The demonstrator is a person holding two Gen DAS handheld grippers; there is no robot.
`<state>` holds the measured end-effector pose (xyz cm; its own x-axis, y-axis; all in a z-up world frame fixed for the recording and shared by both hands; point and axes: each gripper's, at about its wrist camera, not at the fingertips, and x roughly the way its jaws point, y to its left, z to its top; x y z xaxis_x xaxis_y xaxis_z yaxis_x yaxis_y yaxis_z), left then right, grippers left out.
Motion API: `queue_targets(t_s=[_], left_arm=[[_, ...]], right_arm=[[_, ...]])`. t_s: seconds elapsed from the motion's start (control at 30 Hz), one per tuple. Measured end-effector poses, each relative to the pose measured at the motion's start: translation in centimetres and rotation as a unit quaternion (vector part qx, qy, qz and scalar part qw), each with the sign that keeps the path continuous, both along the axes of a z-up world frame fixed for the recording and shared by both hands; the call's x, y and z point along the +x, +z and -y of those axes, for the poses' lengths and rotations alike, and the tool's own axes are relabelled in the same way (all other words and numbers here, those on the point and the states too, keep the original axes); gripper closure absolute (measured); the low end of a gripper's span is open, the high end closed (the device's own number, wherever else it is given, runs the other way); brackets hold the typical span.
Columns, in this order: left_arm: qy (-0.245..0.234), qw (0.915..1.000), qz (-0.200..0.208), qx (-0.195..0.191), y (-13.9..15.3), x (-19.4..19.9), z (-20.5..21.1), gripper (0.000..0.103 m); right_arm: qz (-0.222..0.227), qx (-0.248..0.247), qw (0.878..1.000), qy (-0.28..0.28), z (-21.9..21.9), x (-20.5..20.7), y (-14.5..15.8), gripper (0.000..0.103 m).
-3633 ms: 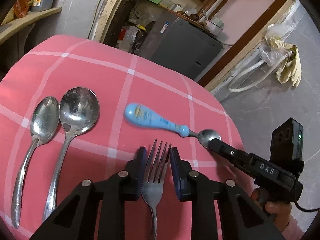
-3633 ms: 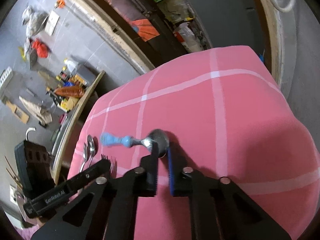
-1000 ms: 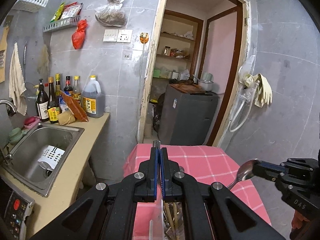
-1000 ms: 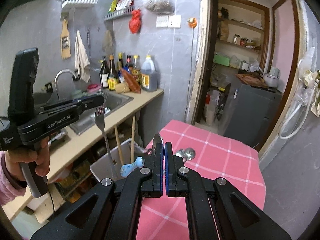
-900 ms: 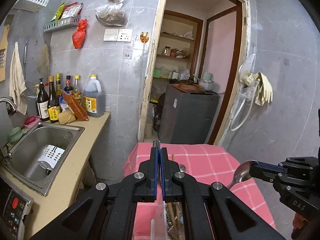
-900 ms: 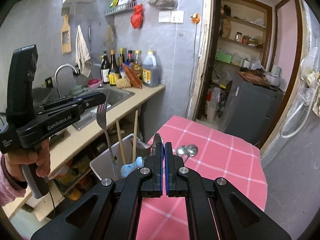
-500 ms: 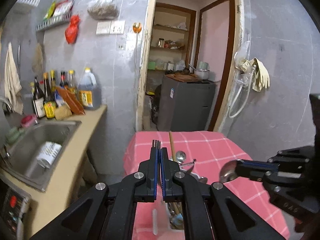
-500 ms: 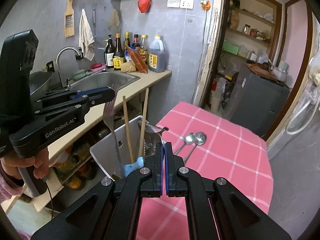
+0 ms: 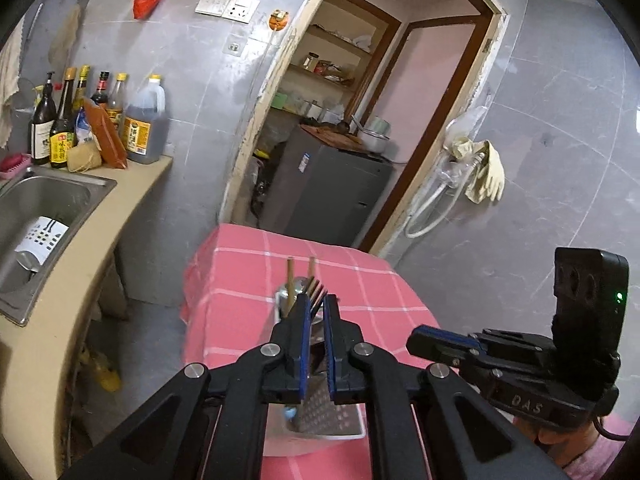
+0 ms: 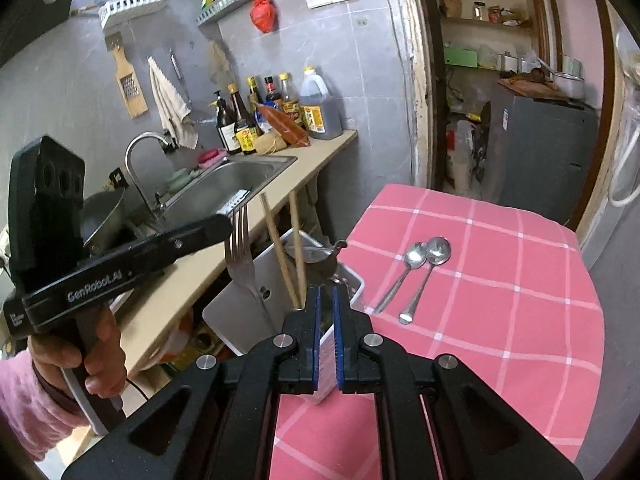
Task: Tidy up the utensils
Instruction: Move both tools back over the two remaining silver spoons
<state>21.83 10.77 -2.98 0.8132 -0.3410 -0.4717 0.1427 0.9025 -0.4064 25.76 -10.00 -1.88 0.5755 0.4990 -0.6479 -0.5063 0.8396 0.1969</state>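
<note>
Hovering over the bin, the left hand-held gripper has parted jaws, yet the fork stands between them. The right hand-held gripper is open, empty. Risk: the fork could snag the chopsticks and tip out. Two spoons remain at 2 o'clock on the counter.

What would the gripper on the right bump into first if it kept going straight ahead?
Probably the white plastic utensil bin, directly beyond the right gripper; the wooden chopsticks standing in it look close too, though depth is unclear.
</note>
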Motion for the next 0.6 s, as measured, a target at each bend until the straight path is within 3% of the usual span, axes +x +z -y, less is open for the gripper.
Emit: queue_targets(t_s=[0.17,0.23,0.3,0.53,0.6], left_arm=[[-0.004,0.9999,0.013,-0.002,0.8,-0.2,0.5,0.088],[-0.003,0.9998,0.018,-0.005,1.1,-0.2,0.7,0.079],[0.004,0.9996,0.028,-0.005,1.6,-0.2,1.1,0.062],[0.016,0.9987,0.049,0.005,2.5,-0.3,3.0,0.039],[0.021,0.9982,0.055,0.013,2.7,-0.5,3.5,0.026]], right_arm=[[0.03,0.027,0.998,-0.037,2.0,-0.4,0.8,0.07],[0.045,0.033,0.997,-0.051,2.8,-0.6,1.3,0.067],[0.062,0.037,0.995,-0.068,3.6,-0.7,1.9,0.058],[0.123,0.062,0.982,-0.131,7.2,-1.7,4.0,0.022],[0.134,0.067,0.978,-0.143,8.2,-1.8,4.4,0.015]])
